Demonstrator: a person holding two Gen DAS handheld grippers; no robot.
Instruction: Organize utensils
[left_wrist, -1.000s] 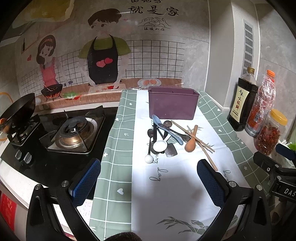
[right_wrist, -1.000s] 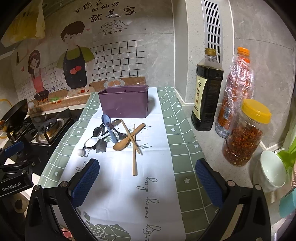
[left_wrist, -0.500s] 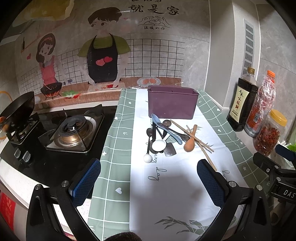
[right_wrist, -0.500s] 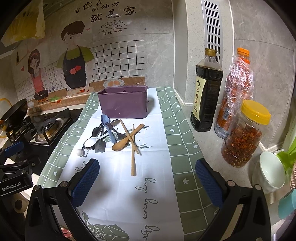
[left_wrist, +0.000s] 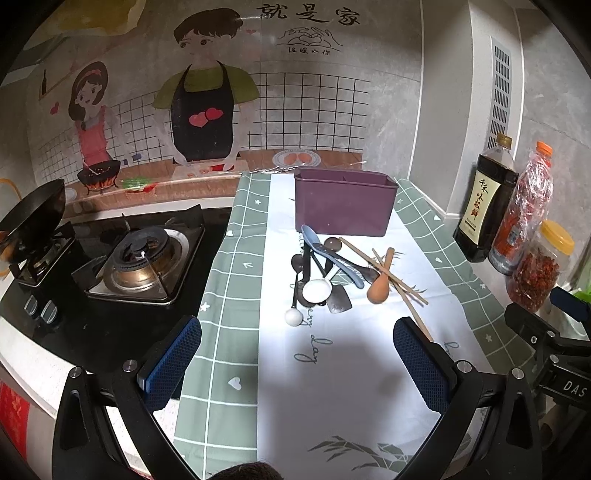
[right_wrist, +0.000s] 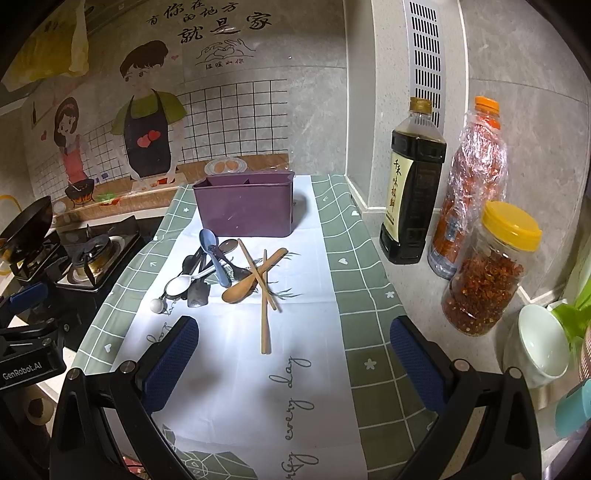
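Note:
A pile of utensils lies on the white and green cloth: a blue spoon (left_wrist: 325, 254) (right_wrist: 214, 254), a white spoon (left_wrist: 317, 290), a wooden spoon (left_wrist: 380, 284) (right_wrist: 251, 280), wooden chopsticks (left_wrist: 395, 277) (right_wrist: 265, 306) and dark spoons. A purple divided utensil box (left_wrist: 343, 205) (right_wrist: 245, 206) stands just behind them. My left gripper (left_wrist: 295, 362) is open and empty, short of the pile. My right gripper (right_wrist: 291, 365) is open and empty, near the chopsticks' front end.
A gas stove (left_wrist: 140, 258) and a black pan (left_wrist: 33, 214) lie to the left. A soy sauce bottle (right_wrist: 413, 184), a wrapped bottle (right_wrist: 469, 184), a chilli jar (right_wrist: 487, 269) and a white bowl (right_wrist: 535, 347) stand along the right wall.
Both grippers have drifted slightly; the pile sits a little lower left in the views. Nothing on the cloth has moved.

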